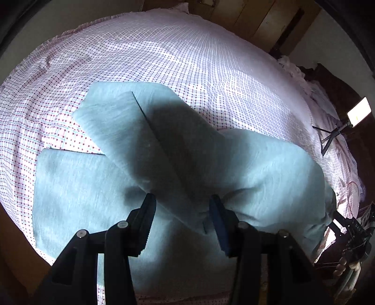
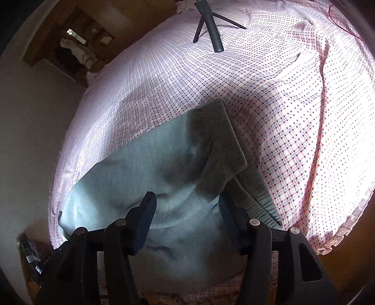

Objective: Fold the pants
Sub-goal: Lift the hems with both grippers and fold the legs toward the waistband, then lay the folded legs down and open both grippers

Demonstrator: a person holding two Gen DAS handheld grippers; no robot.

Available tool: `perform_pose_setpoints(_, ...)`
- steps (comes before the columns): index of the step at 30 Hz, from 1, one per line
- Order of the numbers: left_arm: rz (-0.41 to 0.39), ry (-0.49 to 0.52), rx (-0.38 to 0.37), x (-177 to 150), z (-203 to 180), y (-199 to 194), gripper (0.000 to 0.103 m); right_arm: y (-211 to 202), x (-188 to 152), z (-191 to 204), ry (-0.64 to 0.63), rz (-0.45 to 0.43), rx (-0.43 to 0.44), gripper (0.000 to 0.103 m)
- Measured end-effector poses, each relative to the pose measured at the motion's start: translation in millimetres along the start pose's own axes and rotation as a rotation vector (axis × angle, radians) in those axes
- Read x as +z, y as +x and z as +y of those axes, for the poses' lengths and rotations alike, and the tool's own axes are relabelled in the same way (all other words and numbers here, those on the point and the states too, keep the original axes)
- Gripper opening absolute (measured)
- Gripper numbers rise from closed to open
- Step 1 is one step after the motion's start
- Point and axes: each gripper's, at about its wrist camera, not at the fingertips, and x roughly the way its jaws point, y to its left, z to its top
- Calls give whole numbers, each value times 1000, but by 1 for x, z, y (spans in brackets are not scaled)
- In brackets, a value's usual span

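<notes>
Light blue-grey pants [image 1: 145, 131] lie on a checked bedsheet [image 1: 164, 51]. In the left wrist view one leg is folded over and runs diagonally up to the left; the other leg [image 1: 70, 183] lies flat at lower left. My left gripper [image 1: 182, 199] is open, its jaws wide apart over the folded leg. In the right wrist view the waistband [image 2: 225, 140] is turned over on the pants' body [image 2: 145, 164]. My right gripper [image 2: 186, 199] is open above that fabric, holding nothing.
A small dark tripod [image 2: 208, 25] stands on the bed at the far side, also in the left wrist view [image 1: 330, 136] beside a lit lamp panel [image 1: 358, 112]. The bed's frilled edge [image 2: 346, 225] is at the right. Wooden furniture [image 1: 269, 21] stands behind the bed.
</notes>
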Motion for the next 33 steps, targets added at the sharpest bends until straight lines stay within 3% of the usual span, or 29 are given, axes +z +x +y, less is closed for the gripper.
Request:
perform_pose_setpoints(3,10,-3,23,2,-1,15,49,8,0,4,-12,-2,-15,44)
perform_pose_setpoints(4,2,-7,21,1,0,14,39,10,2,4,-17,-4,-25,33)
perform_pose_setpoints(5,-6,-4,13,1,1,11,15,6,-1,2,-25,-10,-42,20)
perform_pose_setpoints(6,-19,6,-7,0,1,6,6,3,-1,3,-34,-22,-56,14)
perform_pose_setpoints(8,-59,11,-21,0,5,-10,3,-7,-2,6,-68,-50,-61,0)
perform_pose_setpoints(16,-183,-4,-81,-4,24,-86,3,-53,-10,7,-100,-99,-7,0)
perform_pose_setpoints(19,-191,-8,-92,-12,28,-106,2,-72,-19,7,-116,-125,-18,0)
perform_pose_setpoints(23,-146,-15,-76,-38,36,-112,2,-88,-33,0,-126,-119,-37,0)
perform_pose_setpoints(28,-36,-58,-83,-73,46,-95,2,-85,-55,-17,-93,-80,-90,0)
perform_pose_setpoints(33,25,-12,-32,-85,51,-69,3,-65,-69,-37,-57,-37,-131,0)
